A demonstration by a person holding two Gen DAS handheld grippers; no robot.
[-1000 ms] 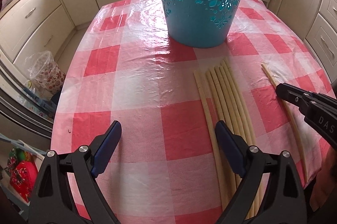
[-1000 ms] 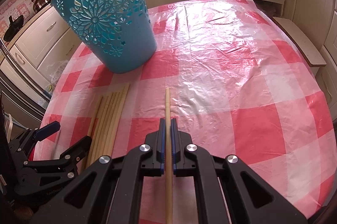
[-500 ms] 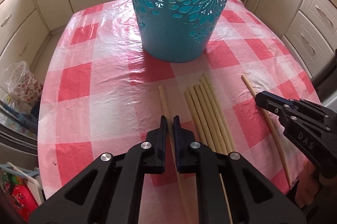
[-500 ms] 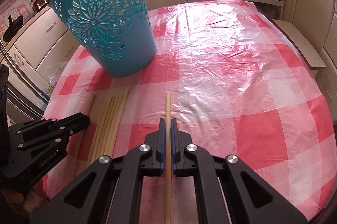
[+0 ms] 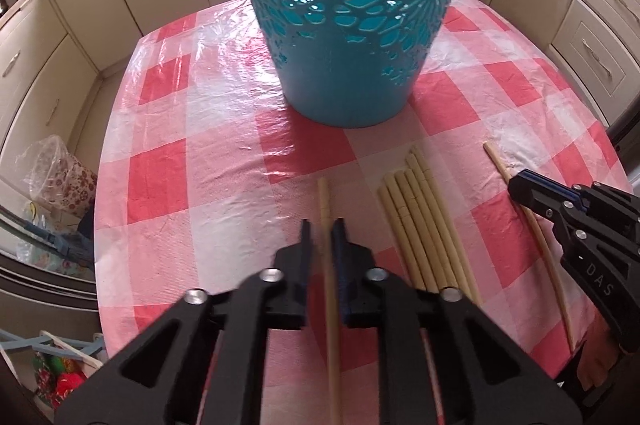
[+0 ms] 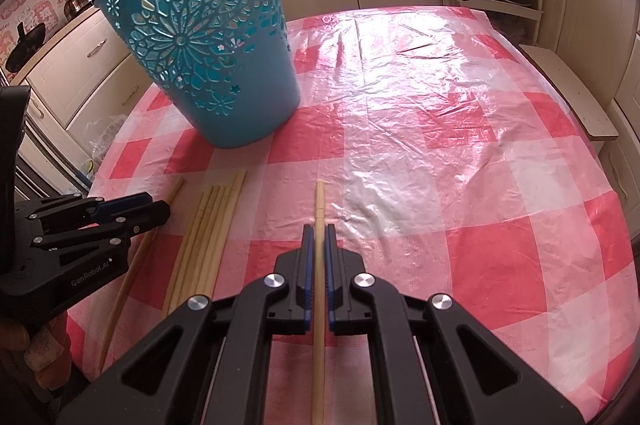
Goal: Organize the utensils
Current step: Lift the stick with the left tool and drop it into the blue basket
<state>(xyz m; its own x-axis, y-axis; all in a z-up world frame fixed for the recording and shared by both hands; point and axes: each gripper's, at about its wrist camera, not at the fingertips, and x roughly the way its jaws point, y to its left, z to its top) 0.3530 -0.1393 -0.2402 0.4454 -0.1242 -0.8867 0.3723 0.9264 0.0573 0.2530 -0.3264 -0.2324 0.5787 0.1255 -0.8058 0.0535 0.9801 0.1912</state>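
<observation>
Each gripper's jaws pinch 1 chopstick: left gripper (image 5: 322, 231), right gripper (image 6: 319, 231). Between them 5 loose chopsticks (image 5: 426, 225) lie on the worktop (image 6: 460, 145). The blue basket (image 5: 352, 17) stands just beyond.

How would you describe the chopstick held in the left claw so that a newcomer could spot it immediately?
Start at the tall blue cut-out basket on the red-checked tablecloth. In front of it lies a tight bundle of pale chopsticks. The wanted chopstick sits alone to the bundle's left, apart from it, between the left claw fingers.
</observation>
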